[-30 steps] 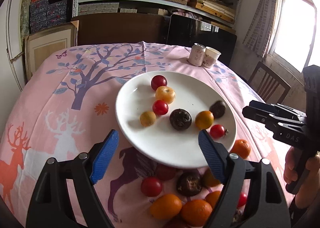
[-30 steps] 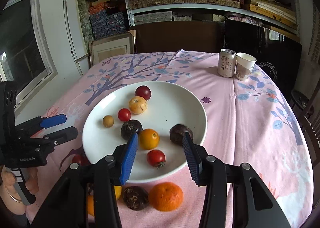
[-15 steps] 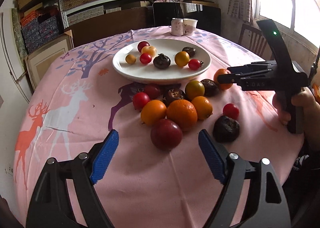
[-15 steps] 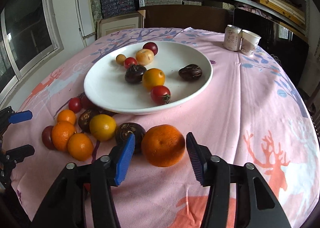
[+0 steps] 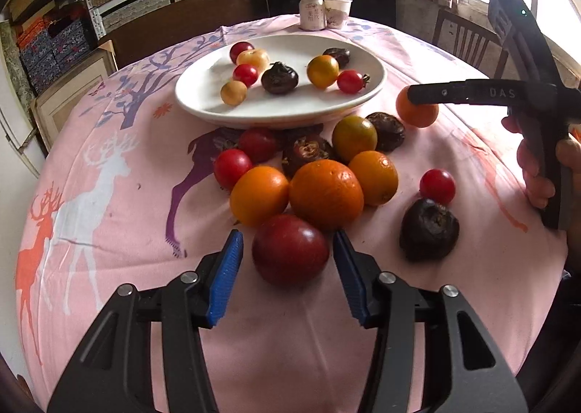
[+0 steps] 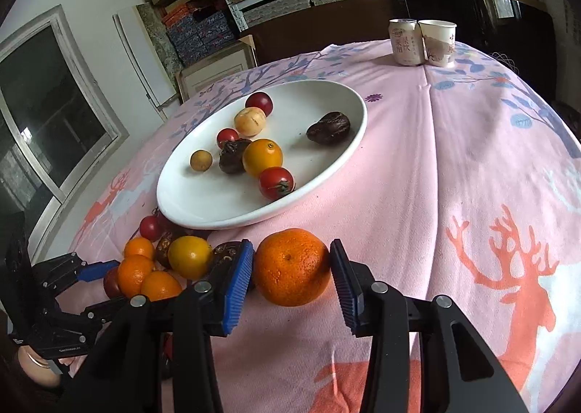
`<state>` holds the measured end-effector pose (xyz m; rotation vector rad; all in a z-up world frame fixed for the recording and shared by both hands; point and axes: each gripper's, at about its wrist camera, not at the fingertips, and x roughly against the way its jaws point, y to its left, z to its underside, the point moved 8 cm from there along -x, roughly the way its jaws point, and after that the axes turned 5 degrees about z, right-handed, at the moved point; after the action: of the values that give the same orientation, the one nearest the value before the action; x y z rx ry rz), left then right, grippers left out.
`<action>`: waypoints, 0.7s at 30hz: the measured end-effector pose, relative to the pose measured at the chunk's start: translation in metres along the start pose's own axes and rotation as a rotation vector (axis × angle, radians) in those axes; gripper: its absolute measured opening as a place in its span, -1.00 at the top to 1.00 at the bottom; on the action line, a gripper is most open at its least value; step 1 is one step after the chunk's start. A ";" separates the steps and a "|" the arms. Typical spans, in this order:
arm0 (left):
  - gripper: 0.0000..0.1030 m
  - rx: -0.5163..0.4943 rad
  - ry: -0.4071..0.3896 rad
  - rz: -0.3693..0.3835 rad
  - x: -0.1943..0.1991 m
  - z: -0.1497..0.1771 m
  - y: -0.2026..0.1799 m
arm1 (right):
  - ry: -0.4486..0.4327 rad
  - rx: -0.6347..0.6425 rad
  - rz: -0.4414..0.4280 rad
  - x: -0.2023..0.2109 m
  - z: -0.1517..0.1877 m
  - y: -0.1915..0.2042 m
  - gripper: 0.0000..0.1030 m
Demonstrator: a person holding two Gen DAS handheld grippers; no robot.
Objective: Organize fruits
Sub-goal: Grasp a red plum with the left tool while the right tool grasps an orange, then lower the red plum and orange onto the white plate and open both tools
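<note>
Both grippers had dropped back from the plate to the near fruit pile: the left gripper [image 5: 287, 262] stood with its jaws apart around a dark red plum [image 5: 290, 249], not quite touching it, and the right gripper [image 6: 288, 277] had its jaws apart on either side of an orange [image 6: 292, 266], the left pad against the peel. Just beyond lay more oranges [image 5: 326, 193], tomatoes and dark fruits on the pink tablecloth [image 5: 109, 202]. Farther off stood the white plate [image 6: 218, 202] holding eight small fruits, with a can [image 6: 403, 41] and cup [image 6: 437, 41] at the far edge.
</note>
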<state>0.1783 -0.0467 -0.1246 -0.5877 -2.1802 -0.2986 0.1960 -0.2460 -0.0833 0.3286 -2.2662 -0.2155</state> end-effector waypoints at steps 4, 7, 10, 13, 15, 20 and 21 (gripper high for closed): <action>0.23 -0.014 0.003 0.004 -0.001 0.000 -0.003 | -0.008 -0.040 -0.014 0.002 -0.002 -0.007 0.14; 0.23 0.009 -0.019 0.021 0.007 0.001 -0.004 | -0.035 -0.015 -0.017 0.007 -0.003 -0.003 0.14; 0.23 0.066 -0.079 0.074 0.024 -0.002 0.000 | -0.066 -0.011 -0.038 0.014 -0.005 0.000 0.14; 0.23 0.106 -0.134 0.091 0.039 -0.006 0.008 | -0.090 -0.016 -0.054 0.020 -0.008 0.001 0.14; 0.23 0.123 -0.155 0.094 0.045 -0.009 0.012 | -0.107 -0.014 -0.056 0.023 -0.009 0.001 0.14; 0.22 0.173 -0.189 0.092 0.047 -0.025 0.024 | -0.126 -0.044 -0.068 0.028 -0.014 -0.001 0.14; 0.22 0.182 -0.191 0.092 0.047 -0.031 0.028 | -0.118 -0.053 -0.072 0.027 -0.017 -0.001 0.14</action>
<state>0.1884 -0.0212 -0.0683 -0.6325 -2.3236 0.0058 0.1921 -0.2564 -0.0534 0.3788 -2.3621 -0.3398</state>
